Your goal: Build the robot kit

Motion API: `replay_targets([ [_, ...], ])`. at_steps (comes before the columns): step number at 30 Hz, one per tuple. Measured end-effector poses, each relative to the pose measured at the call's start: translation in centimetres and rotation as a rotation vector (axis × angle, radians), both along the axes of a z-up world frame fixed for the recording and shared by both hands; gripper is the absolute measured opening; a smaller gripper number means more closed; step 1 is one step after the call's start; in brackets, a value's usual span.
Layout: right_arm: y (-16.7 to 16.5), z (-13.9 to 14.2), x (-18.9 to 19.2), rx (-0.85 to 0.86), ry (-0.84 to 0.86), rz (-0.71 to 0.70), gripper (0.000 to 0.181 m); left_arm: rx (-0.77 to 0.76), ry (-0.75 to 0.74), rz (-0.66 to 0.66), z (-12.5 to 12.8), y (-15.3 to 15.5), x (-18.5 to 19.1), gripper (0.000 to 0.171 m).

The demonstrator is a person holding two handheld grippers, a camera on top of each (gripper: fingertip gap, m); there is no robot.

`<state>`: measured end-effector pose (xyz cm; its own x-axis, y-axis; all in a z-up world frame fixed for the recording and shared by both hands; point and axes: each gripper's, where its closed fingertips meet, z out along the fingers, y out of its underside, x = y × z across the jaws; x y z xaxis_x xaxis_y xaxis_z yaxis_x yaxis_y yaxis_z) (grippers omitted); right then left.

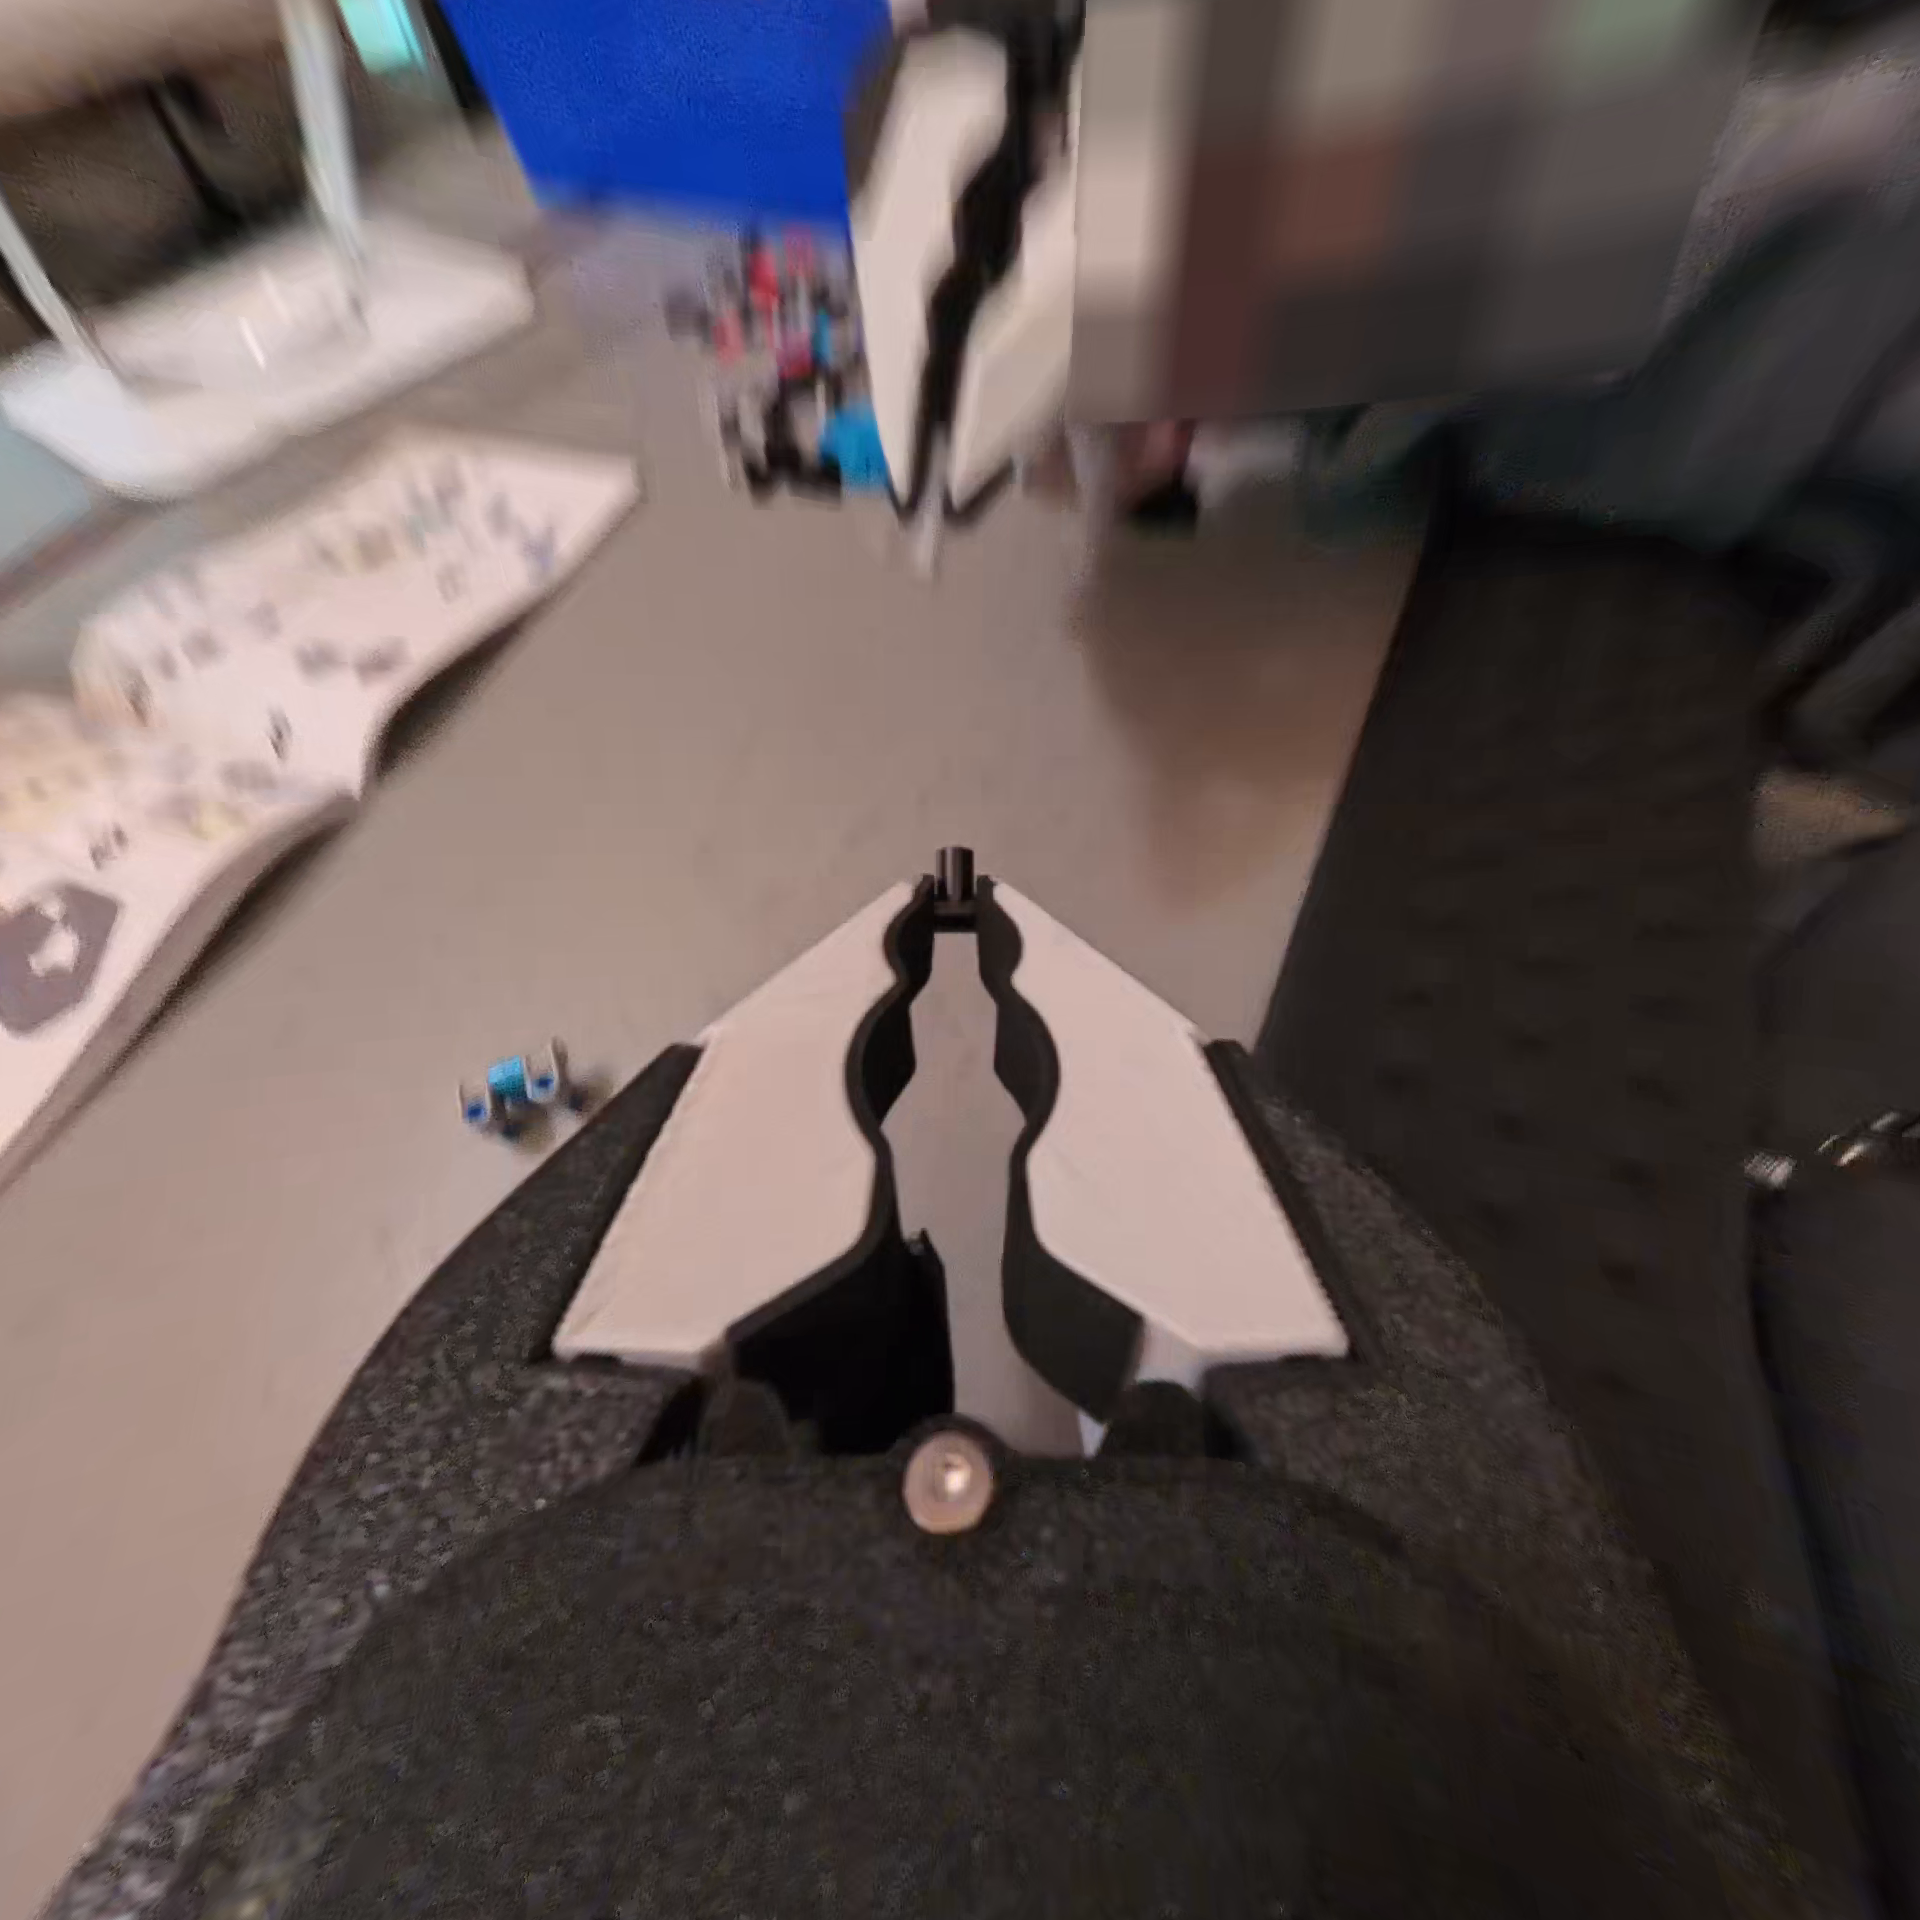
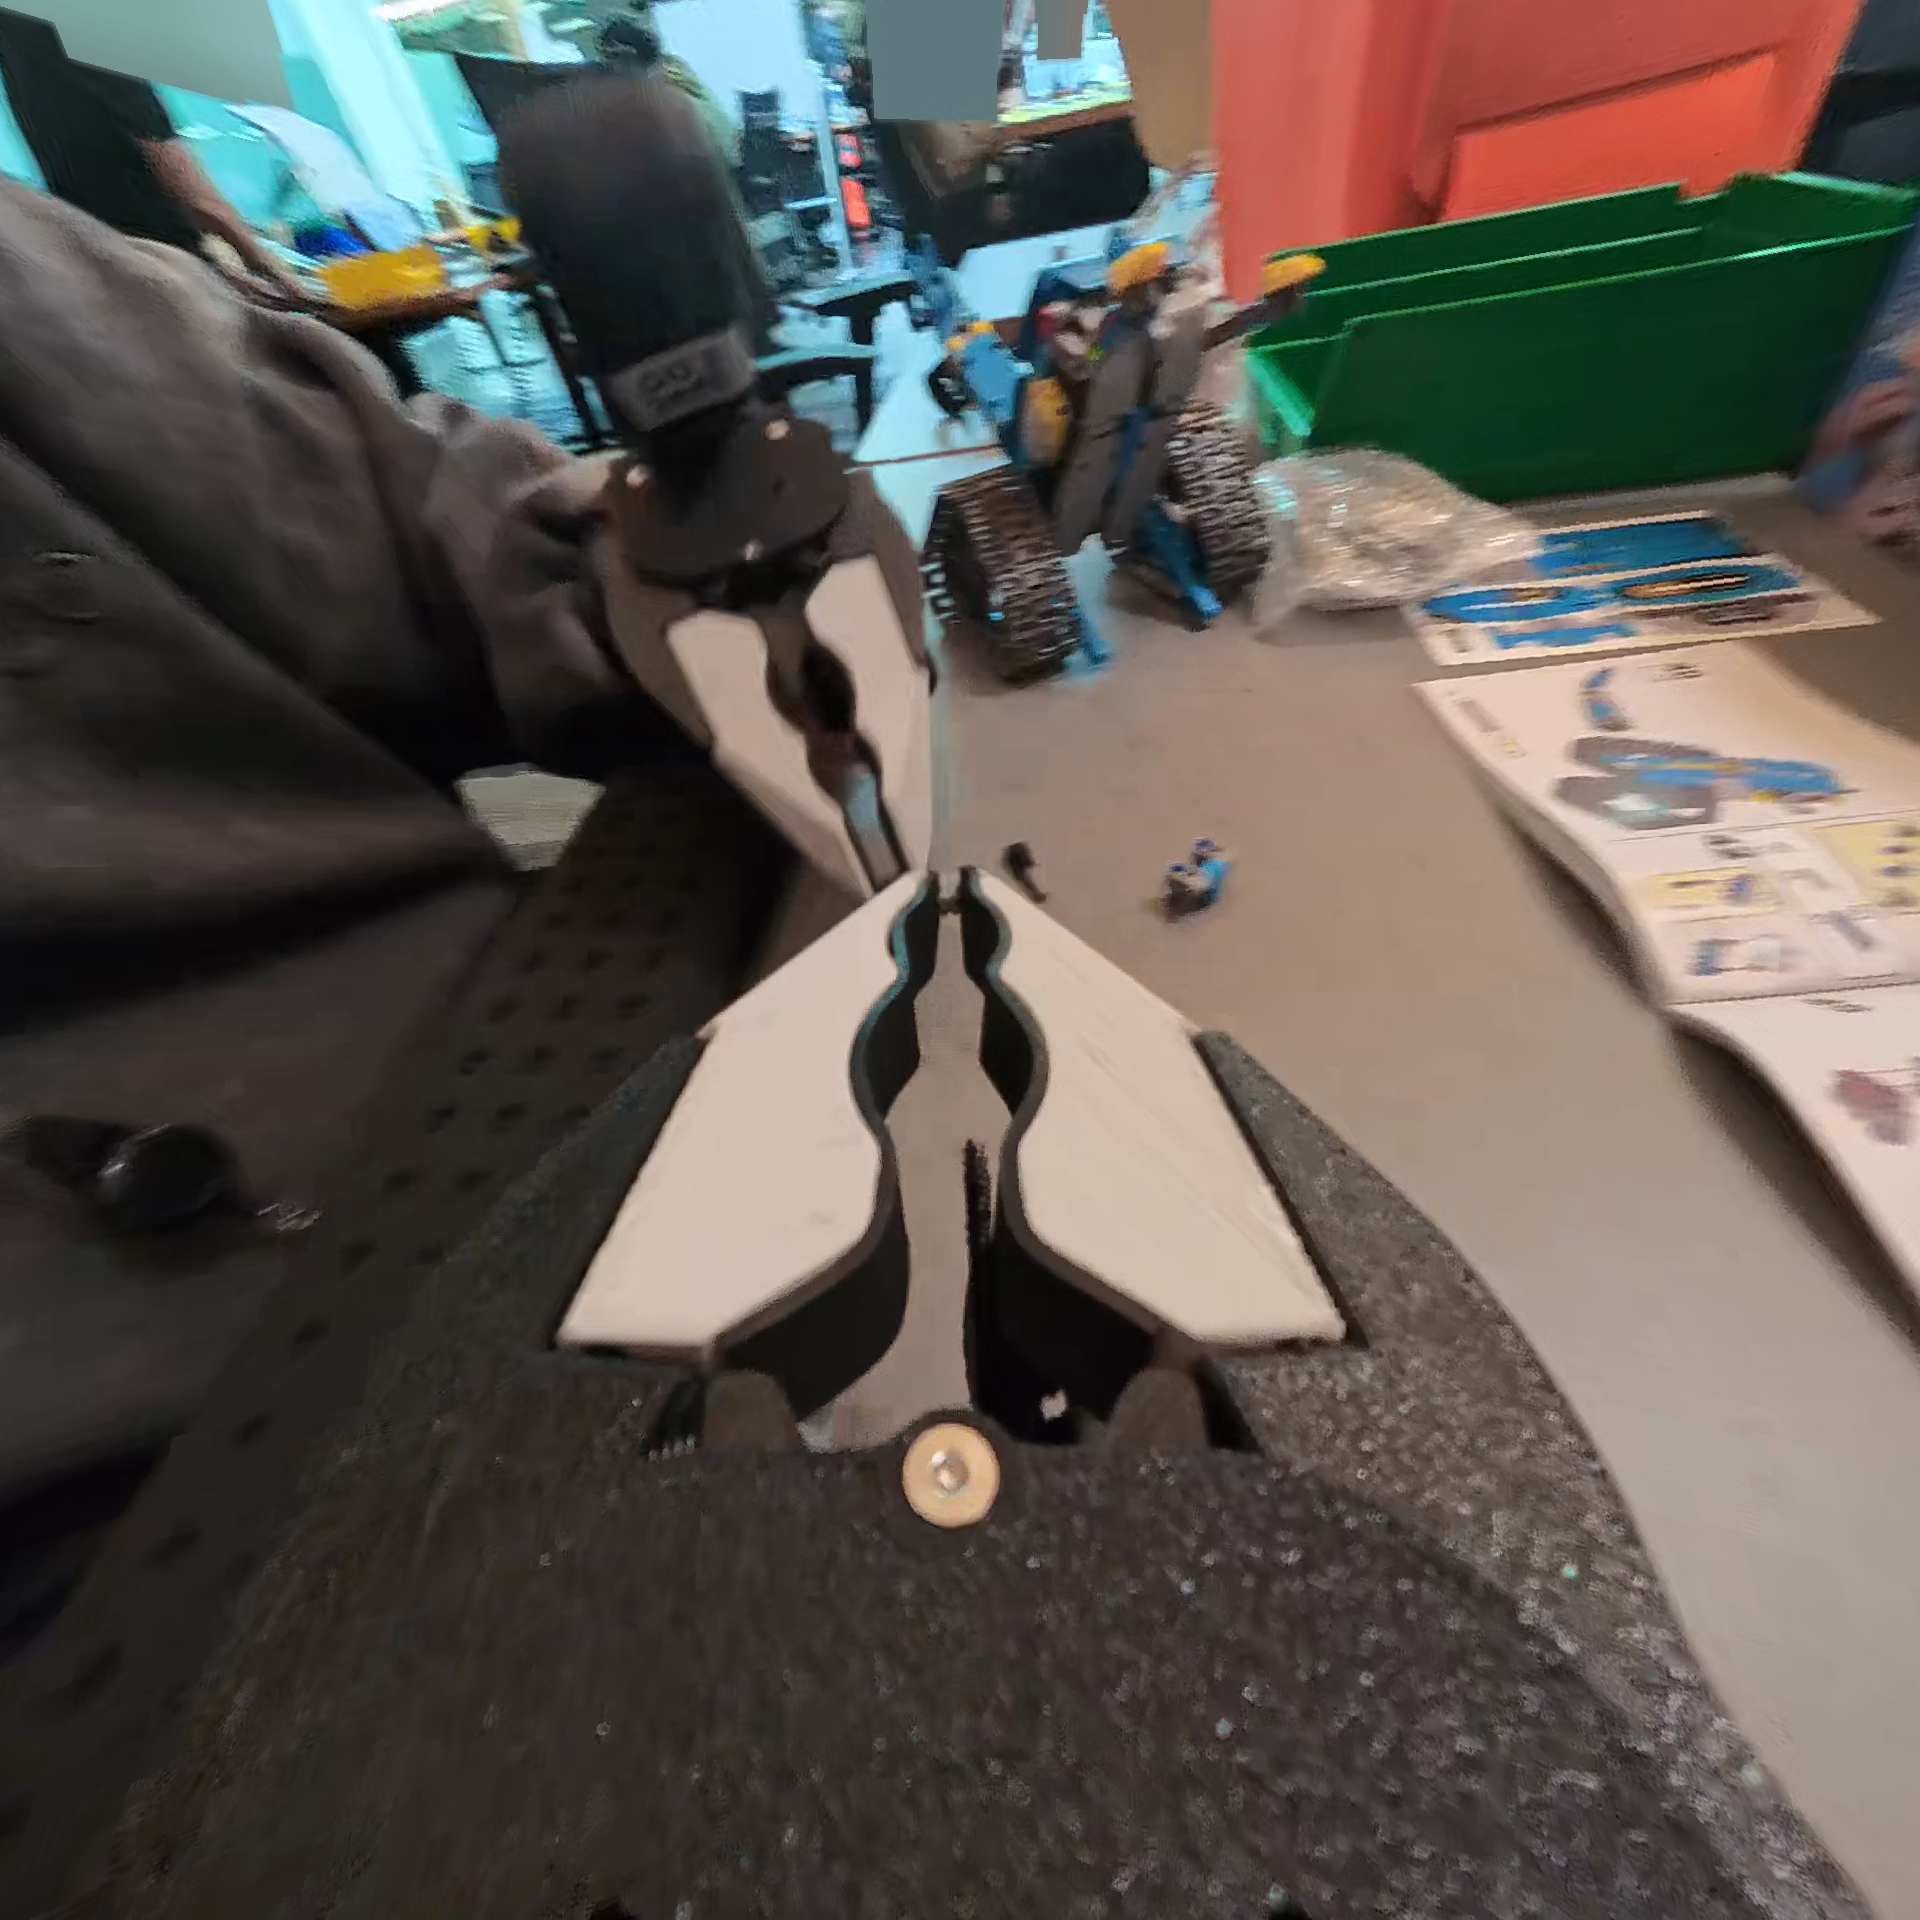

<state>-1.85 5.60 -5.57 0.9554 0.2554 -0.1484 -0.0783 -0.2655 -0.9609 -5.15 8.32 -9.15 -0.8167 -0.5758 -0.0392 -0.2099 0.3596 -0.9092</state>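
Left claw [image 1: 954, 891] pinching a small black peg [image 1: 953, 881]; right claw [image 2: 948, 885] pressed together on a tiny pale piece [image 2: 948, 889].

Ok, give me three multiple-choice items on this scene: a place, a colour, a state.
1. Where does the small blue-and-white brick piece lie?
A) on the grey table
B) in a gripper
C) atop the tracked model

2. What colour is the bin behind the open booklet?
A) yellow
B) green
C) black

3. The left gripper is:
A) wide open
B) shut, empty
C) shut on a small black peg

Key: 1A, bare table surrounds it; 2B, its walls are green; 3C, the peg sits pinched at its tips. The right gripper is shut too, on a thin grey rod.
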Motion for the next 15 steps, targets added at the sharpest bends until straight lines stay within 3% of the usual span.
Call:
replay_targets([
  [3, -1.0, 0.4, -1.6, 0.026, 0.003, 0.055, 0.003, -0.083, -0.107, -0.051, 1.3, -0.7, -0.8, 0.007],
  [6, -0.3, 1.3, -3.3, 0.061, -0.024, 0.105, 0.003, -0.124, -0.083, -0.082, 1.4, -1.3, -0.8, 0.007],
  [15, 1.1, -1.0, -4.1, -0.017, -0.076, 0.105, 0.003, -0.152, -0.02, -0.151, 1.0, -2.0, -1.3, 0.007],
])
